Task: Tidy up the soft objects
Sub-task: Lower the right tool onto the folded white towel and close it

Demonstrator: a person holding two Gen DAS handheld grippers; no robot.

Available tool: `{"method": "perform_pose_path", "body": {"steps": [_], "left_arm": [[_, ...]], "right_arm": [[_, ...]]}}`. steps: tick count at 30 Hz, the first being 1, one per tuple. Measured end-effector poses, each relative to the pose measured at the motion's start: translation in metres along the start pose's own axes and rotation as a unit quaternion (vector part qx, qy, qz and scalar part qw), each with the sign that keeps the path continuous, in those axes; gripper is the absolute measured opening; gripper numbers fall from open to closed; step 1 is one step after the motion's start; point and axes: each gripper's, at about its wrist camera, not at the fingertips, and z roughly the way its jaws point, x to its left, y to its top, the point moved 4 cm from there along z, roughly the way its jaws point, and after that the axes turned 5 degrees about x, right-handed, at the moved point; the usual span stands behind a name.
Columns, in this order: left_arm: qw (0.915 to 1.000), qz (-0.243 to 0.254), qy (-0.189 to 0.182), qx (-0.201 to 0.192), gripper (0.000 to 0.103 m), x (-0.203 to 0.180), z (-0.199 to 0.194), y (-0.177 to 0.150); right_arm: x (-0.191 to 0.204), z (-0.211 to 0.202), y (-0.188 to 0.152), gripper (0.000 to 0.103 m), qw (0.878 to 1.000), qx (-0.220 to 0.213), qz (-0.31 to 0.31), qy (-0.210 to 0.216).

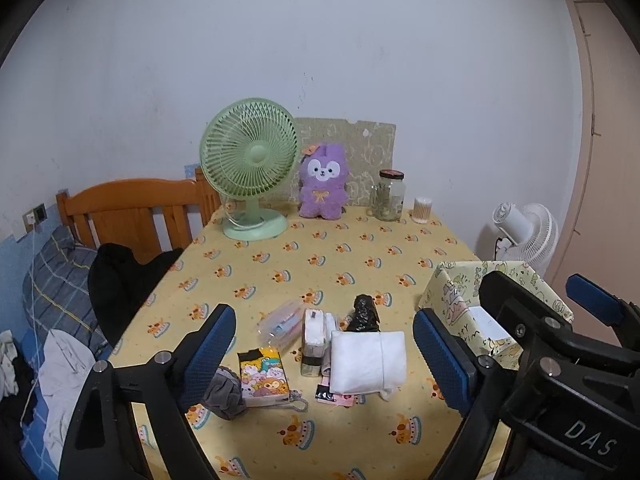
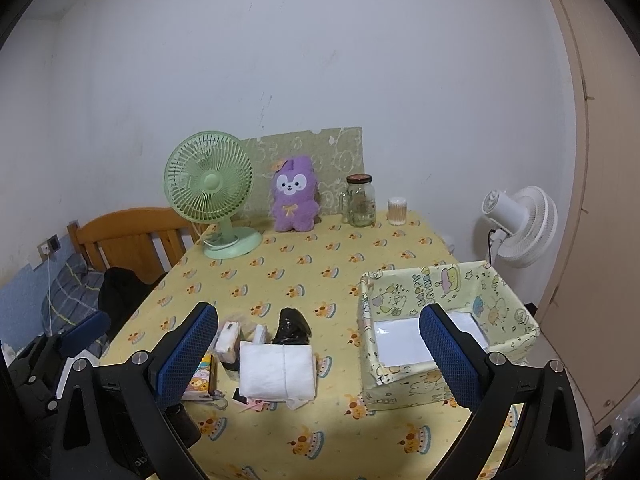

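Right wrist view: folded white cloth [image 2: 277, 372], left of the patterned box [image 2: 448, 384], soft, light; pinch its folded edge; both grippers [image 2: 316, 356] [image 1: 324, 354] released, empty.

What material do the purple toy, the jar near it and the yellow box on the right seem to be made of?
Purple toy: plush fabric, matte; its surface looks fuzzy.
Jar: clear glass, glossy, since the contents show through; the dark lid is probably metal.
Yellow box: likely cardboard wrapped in printed paper, with creased edges.
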Motion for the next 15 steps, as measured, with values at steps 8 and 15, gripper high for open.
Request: {"method": "perform_pose_path", "body": {"steps": [8,15], "left_arm": [[0.9997,0.011,0.023,0.006,0.091,0.004,0.017,-0.006],[0.9991,0.012,0.031,0.026,0.090,0.008,0.039,-0.014]], "right_arm": [[0.007,0.022,-0.007,0.100,1.000,0.016,-0.006,0.000],[0.011,0.045,-0.016,0.099,0.999,0.033,-0.005,0.006]]}}
